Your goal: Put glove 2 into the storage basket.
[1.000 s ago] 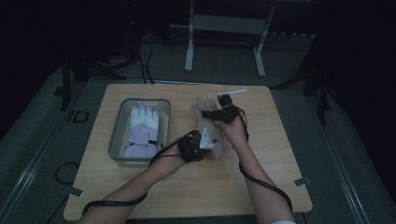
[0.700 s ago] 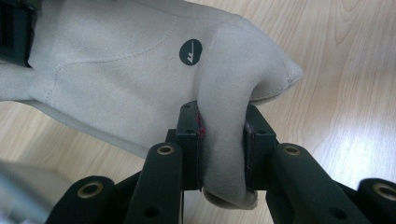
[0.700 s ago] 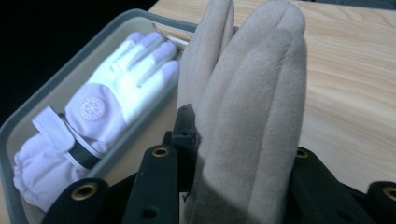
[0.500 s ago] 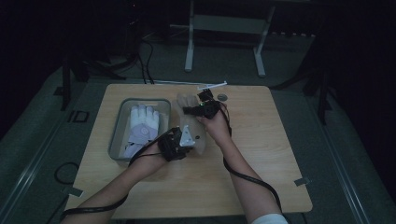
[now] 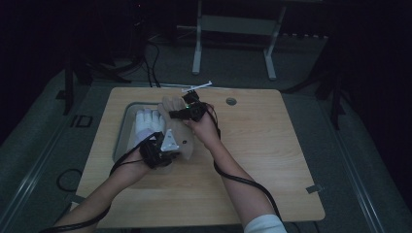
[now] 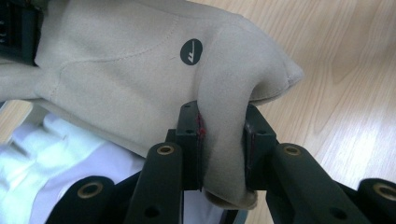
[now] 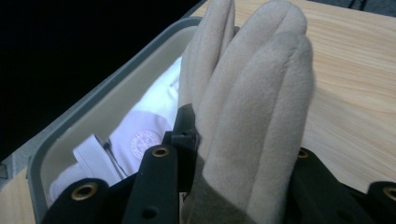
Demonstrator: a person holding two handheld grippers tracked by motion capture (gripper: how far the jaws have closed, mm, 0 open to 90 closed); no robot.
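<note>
A beige glove [image 5: 179, 132] hangs between my two grippers, partly over the right rim of a grey tray [image 5: 120, 133]. My left gripper [image 5: 164, 147] is shut on the glove's cuff edge [image 6: 224, 140], near a round dark logo. My right gripper [image 5: 188, 109] is shut on the glove's finger end [image 7: 252, 93], which stands up between the jaws. A white glove [image 5: 145, 124] lies flat in the tray, under the beige one [image 6: 70, 158], with a round printed mark [image 7: 142, 140].
The wooden table [image 5: 272, 155] has a small round hole [image 5: 231, 101] near its back edge. A thin white stick [image 5: 197, 87] lies at that edge. A metal stand [image 5: 233, 29] rises behind the table. Cables trail from both grippers.
Both hands have carried the beige glove to the left, from the table's middle to the tray's right rim. Both grips stay the same.
</note>
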